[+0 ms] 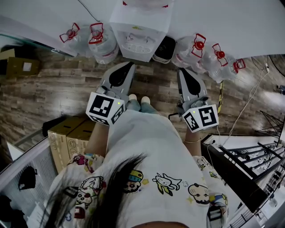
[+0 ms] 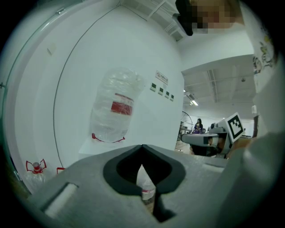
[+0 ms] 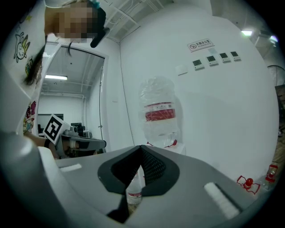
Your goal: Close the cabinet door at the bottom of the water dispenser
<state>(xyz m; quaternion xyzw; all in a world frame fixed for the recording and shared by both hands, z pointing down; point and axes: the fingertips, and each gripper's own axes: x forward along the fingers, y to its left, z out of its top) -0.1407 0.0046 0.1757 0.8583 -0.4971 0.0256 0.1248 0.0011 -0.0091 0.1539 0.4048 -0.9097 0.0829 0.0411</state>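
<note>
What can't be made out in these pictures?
- Cabinet door: head view looks down on the dispenser, so its front is hardly seen; open or shut cannot be told.
- Dispenser's lower part: behind the shut left gripper and right gripper in their own views.
- Bottle on the dispenser: cut off by the head view's top edge.
- Wall signs: too small to read, right gripper view.

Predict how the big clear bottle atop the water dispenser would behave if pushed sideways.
The bottle looks tall and stands high on the water dispenser, so it may rock or tip. Its clear wall looks crinkled, probably thin and easily dented.
</note>
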